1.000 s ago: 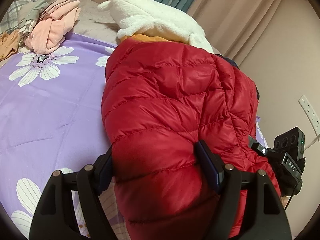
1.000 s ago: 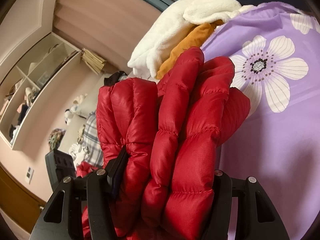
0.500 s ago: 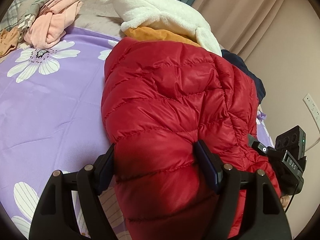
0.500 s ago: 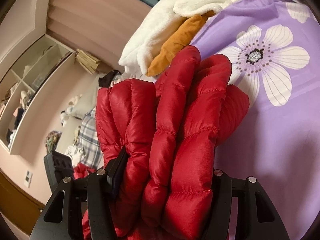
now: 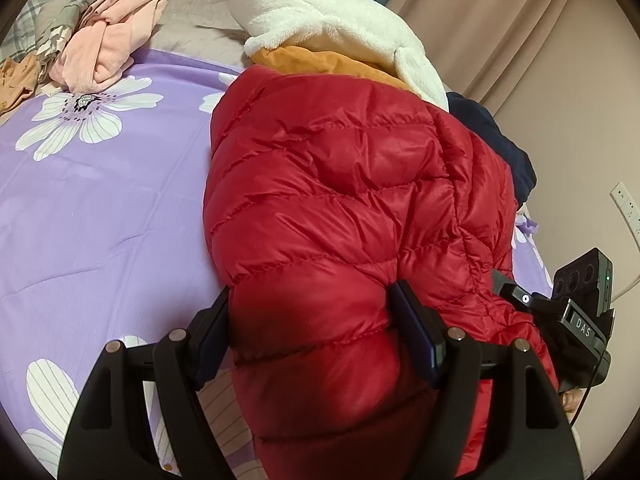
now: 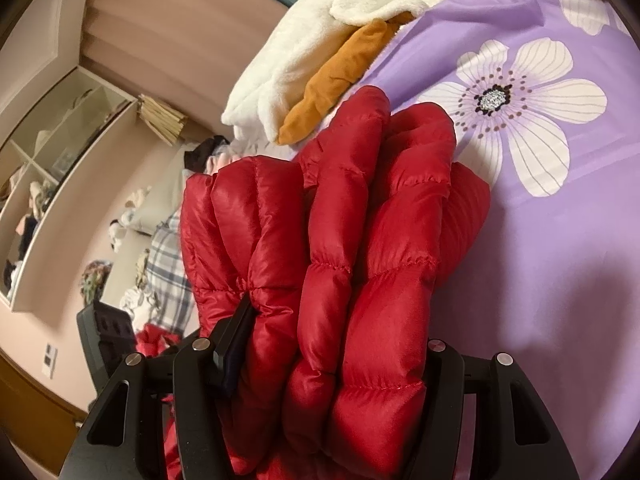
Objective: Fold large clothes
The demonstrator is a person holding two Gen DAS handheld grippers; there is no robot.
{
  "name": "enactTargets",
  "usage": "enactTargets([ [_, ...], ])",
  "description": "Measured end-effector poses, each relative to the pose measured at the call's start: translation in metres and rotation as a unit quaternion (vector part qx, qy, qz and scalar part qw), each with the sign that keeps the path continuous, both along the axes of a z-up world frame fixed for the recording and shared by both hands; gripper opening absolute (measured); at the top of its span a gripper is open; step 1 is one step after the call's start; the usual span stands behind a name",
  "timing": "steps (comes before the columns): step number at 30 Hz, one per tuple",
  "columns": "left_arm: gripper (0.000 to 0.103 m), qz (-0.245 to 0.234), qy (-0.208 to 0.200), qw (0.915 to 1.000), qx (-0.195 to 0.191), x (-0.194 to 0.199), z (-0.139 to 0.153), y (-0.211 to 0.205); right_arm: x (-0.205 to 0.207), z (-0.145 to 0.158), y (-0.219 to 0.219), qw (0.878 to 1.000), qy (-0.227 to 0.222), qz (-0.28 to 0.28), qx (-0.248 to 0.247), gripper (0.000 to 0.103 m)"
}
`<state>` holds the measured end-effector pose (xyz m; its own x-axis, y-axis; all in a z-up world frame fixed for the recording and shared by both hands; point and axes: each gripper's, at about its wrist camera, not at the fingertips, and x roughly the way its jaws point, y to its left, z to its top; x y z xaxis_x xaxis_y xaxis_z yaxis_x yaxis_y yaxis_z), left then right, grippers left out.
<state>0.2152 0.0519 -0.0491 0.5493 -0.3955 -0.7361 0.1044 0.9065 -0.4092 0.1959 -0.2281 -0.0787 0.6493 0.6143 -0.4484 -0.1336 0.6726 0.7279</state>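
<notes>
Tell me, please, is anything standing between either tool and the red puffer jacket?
Nothing visible: the left tool and right tool each already clamp bunched folds of the red puffer jacket directly between their fingers.

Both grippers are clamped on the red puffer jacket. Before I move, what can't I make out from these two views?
- Right gripper, right wrist view: its right-hand pad is buried under the red jacket.
- Jacket's near edge, left wrist view: cut off by the frame bottom behind the left gripper.
- Navy garment: mostly hidden behind the jacket.
- Shelf contents: too small.
</notes>
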Motion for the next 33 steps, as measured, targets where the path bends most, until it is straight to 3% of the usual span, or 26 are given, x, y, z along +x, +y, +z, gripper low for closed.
enactTargets([
  [33, 0.078, 0.005, 0.007, 0.9999, 0.015, -0.0030, -0.0046, 0.0016, -0.0010, -0.0088, 0.0008, 0.999, 0.027, -0.015, -0.040, 0.067],
])
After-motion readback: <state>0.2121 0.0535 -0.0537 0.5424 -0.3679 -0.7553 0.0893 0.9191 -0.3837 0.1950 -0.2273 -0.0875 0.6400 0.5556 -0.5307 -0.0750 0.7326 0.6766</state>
